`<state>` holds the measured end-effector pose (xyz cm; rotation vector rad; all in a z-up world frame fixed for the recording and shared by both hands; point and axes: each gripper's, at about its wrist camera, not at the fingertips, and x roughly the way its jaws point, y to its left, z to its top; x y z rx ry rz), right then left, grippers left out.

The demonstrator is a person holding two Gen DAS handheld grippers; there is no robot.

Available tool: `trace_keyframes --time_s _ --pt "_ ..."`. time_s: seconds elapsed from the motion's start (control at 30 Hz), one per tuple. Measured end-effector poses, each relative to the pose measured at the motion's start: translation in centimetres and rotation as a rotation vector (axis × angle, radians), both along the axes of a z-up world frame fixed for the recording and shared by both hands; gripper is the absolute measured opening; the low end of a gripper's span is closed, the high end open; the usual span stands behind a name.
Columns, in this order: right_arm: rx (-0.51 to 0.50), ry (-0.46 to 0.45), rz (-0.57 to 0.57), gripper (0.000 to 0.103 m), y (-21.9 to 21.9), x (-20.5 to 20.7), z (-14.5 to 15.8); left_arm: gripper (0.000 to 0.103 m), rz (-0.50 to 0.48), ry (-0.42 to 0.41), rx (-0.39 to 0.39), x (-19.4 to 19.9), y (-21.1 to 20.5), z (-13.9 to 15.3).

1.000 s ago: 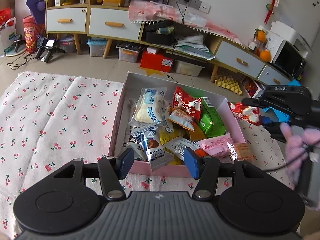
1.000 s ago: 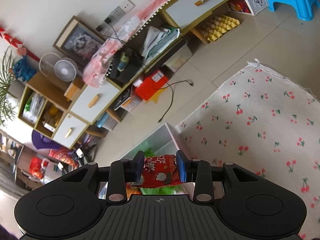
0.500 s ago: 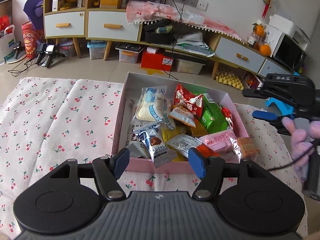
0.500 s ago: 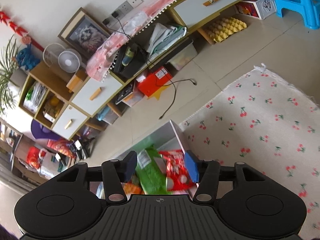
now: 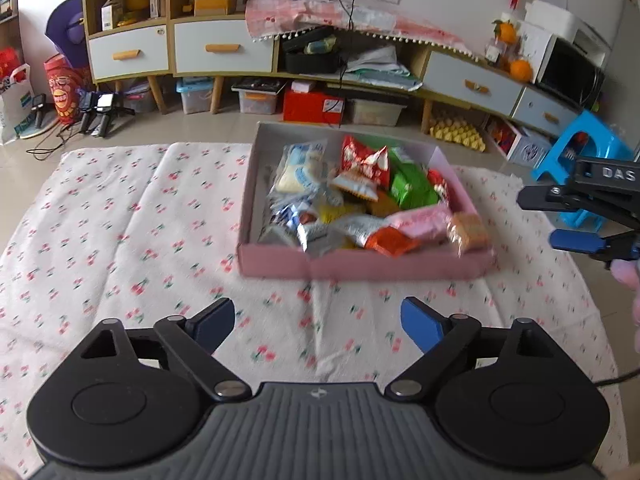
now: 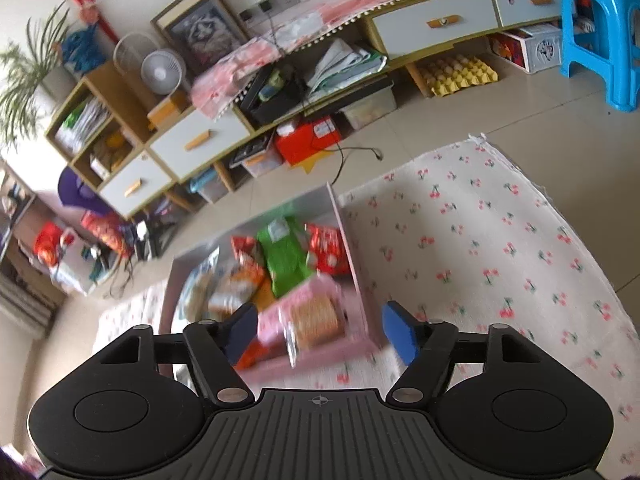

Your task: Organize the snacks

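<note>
Since the earlier frames the red snack packet [image 6: 328, 250] has been dropped into the pink box [image 5: 360, 266] and both tongs drawn back. The box lies ahead of the left tongs [image 5: 318, 326] and ahead-left of the nearer right tongs [image 6: 320, 330], both spread wide, empty.

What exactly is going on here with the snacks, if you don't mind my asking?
A person is sorting snacks with a handheld gripper in each hand. Both the left gripper and the right gripper are open and hold nothing. The snack packets are piled in the pink box on the cherry-print cloth.
</note>
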<state>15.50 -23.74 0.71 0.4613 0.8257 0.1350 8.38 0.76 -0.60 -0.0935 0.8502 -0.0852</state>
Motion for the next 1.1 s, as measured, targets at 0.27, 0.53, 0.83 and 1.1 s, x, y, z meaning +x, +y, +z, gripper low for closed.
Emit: trace_keyframes --time_s 0.27,0.53,0.83,1.1 --pt "-0.097 0.027 0.077 0.074 1.3 -4.6 -0.1 0.098 0.016 0.007 0.034 -2.7 0.6 0.5" --pt "-0.201 0.059 0.117 0.078 3.3 -8.4 0.3 0.102 0.045 0.008 0.039 -4.7 0.8 0.7" --pt "-0.296 0.071 0.140 0.083 5.5 -11.5 -0.3 0.102 0.050 0.028 0.049 -6.0 0.7 0.4" --pt "-0.339 0.034 0.134 0.084 7.1 -12.6 0.3 0.102 0.070 0.046 0.066 -6.6 0.4 0.5"
